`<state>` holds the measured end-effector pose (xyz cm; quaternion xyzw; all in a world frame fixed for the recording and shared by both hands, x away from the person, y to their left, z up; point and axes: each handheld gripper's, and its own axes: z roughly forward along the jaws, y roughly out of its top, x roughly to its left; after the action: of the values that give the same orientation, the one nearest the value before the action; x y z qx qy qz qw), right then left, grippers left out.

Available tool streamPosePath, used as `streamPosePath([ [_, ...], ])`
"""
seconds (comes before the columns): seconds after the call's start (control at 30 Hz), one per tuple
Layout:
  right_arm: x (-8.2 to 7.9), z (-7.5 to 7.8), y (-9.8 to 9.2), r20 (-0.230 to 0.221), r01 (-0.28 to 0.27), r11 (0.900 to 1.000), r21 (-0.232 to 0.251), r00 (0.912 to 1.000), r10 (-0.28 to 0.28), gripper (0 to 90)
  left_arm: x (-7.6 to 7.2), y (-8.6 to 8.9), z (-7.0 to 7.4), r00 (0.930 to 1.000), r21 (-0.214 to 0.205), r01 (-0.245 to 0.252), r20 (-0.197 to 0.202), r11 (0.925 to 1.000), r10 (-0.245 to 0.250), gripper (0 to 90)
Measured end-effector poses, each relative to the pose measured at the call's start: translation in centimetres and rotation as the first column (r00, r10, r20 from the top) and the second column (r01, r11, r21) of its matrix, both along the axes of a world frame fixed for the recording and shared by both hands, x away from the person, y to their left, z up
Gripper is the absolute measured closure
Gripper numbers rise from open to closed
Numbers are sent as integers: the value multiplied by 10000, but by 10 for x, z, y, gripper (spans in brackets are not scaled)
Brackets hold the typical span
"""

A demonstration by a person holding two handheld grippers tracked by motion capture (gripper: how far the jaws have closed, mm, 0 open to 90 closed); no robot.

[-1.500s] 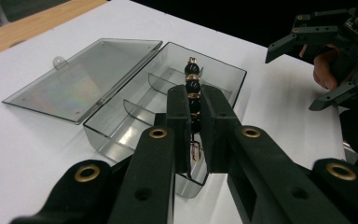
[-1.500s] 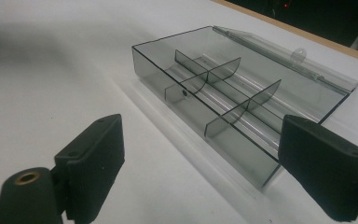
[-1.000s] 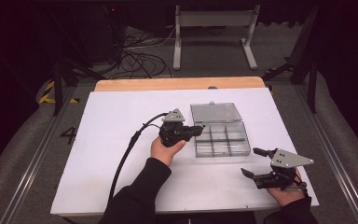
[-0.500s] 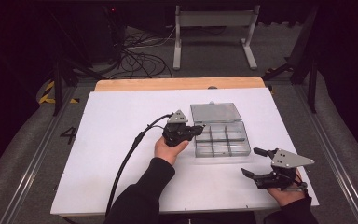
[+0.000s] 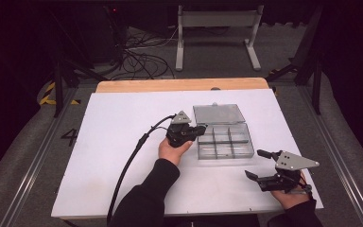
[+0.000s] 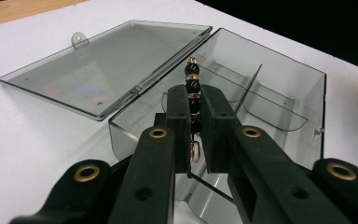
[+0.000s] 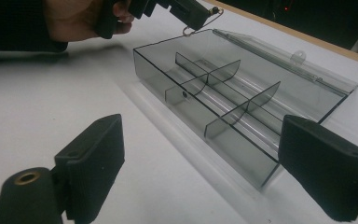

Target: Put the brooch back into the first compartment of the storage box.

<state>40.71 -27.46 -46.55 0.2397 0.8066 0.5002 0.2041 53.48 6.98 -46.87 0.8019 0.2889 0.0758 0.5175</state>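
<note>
**Left tongs hold bead string over open box; right tongs wide open**

Left tongs (image 6: 195,116) clamped tight on a bead string (image 6: 192,84), dark beads with gold spacers. The left gripper view shows the beads sticking up past the pads and a small wire loop hanging below, right over the near corner of the clear box (image 6: 265,93). In the high view the beads are too small to make out; it does show the left tongs (image 5: 199,130) at the box's left edge, and the box (image 5: 224,140) mid-desk (image 5: 123,142) with its lid (image 5: 218,113) flipped flat behind it. Right tongs (image 5: 255,165) rest near the desk's front right corner, well apart from the box, jaws spread wide, nothing between them. The right gripper view shows the dividers and empty compartments, plus the wire loop dangling from the left tongs (image 7: 193,16) above the box's far corner.
</note>
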Motion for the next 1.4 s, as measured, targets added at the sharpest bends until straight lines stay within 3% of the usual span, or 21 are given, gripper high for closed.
streamPosePath([
  [0.27,0,0,0,-18,-12,10000,2,10000,12,150,2,-1,-3,9998,-76,-86,-170,9999,84,831],
  [0.5,0,0,0,-21,-15,10000,7,10000,15,150,3,-1,-4,9998,-4,-190,-109,9998,190,827],
  [0.53,0,0,0,-22,-17,10000,3,10000,17,150,3,-1,-4,9998,121,-199,48,9997,199,826],
  [0.6,0,0,0,16,-22,10000,0,10000,22,150,1,-2,-2,9996,59,-270,86,9996,270,754],
  [0.7,0,0,0,-19,-18,10000,4,10000,18,150,-1,-2,1,9995,114,-272,137,9996,270,717],
  [0.97,1,-1,0,-31,-17,10000,-4,10000,17,149,-9,5,16,9988,128,-128,475,9998,122,609],
  [1.17,1,-1,1,-57,19,10000,-12,10000,-19,148,-22,9,35,9952,-108,22,974,9999,-12,534],
  [1.23,1,-1,1,-48,20,10000,-33,10000,-20,148,-26,11,40,9953,-140,-4,970,9999,18,519],
  [1.4,1,-1,1,-56,23,10000,-49,10000,-24,148,-33,16,48,9936,133,16,1128,9999,-31,476],
])
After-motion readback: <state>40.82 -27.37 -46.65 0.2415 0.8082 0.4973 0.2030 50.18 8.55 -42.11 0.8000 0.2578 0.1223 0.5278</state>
